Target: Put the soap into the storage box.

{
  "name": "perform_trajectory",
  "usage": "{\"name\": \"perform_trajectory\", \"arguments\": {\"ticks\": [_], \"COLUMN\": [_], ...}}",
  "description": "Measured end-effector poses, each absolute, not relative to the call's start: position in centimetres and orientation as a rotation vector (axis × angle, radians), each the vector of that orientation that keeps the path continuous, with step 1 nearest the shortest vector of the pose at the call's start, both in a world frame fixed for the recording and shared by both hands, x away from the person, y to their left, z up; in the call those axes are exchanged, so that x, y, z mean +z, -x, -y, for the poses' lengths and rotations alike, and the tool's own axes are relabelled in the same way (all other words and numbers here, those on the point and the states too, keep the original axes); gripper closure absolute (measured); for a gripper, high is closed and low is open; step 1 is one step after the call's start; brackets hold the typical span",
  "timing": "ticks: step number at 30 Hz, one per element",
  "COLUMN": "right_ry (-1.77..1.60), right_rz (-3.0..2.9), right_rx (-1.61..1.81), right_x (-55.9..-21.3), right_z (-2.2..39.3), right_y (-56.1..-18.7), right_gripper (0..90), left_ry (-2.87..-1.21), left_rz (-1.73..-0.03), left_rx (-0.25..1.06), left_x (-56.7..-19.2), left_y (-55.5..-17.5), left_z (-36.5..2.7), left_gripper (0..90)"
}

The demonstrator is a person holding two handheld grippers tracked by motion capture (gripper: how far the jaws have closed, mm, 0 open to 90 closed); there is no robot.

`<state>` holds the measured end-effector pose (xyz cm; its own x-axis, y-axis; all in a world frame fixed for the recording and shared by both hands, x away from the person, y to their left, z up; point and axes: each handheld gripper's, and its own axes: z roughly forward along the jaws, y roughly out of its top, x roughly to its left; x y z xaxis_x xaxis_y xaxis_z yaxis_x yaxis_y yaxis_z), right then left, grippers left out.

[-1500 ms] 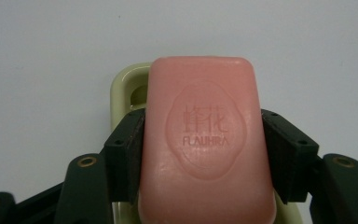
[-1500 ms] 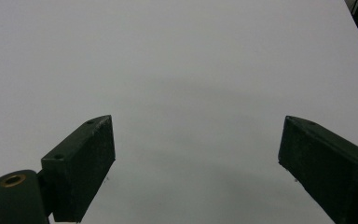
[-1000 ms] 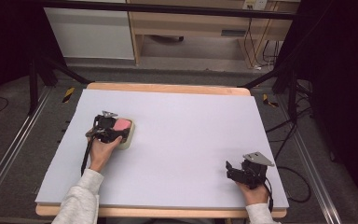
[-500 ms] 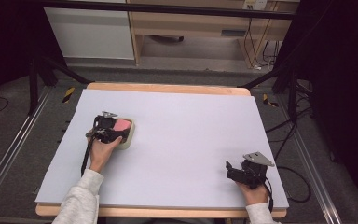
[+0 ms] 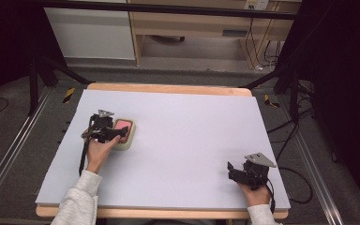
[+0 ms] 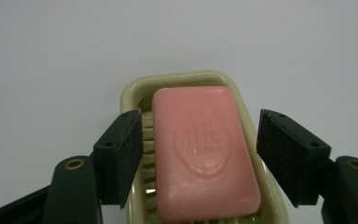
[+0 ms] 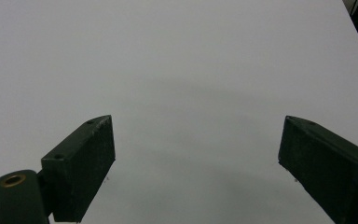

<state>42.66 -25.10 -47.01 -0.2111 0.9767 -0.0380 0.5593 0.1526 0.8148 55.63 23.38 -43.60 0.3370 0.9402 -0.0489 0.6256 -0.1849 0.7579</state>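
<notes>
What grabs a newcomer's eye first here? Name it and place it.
The pink soap bar lying in a pale green soap dish at the table's left side. The left gripper straddles it, jaws just opened, pads clear of the bar. The right gripper rests open near the front right corner.

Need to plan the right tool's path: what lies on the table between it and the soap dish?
Nothing: in the high view only bare table separates the right tool from the soap dish.
</notes>
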Motion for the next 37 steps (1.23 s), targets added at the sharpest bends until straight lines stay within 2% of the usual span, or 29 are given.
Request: {"name": "perform_trajectory", "arguments": {"ticks": [9, 17, 29, 37], "right_ry": [-1.475, -1.482, -1.502, -1.509], "right_rz": [-1.833, -1.819, -1.803, -1.8], "right_rx": [0.916, 0.91, 0.897, 0.891], "right_x": [-47.0, -46.9, -46.8, -46.9], "right_z": [25.4, 25.7, 26.4, 26.7], "right_y": [-42.6, -42.4, -42.2, -42.1], "right_gripper": [10.9, 10.8, 10.4, 10.2], "left_ry": [-1.883, -1.855, -1.828, -1.845], "left_rz": [-1.304, -1.232, -1.27, -1.287], "left_rx": [0.555, 0.574, 0.581, 0.601], "left_x": [-42.6, -42.9, -45.4, -46.0], "left_y": [-53.0, -49.1, -45.2, -44.1], "left_z": [-23.5, -24.1, -27.4, -28.7], "left_gripper": [27.8, 25.4, 23.4, 23.4]}}
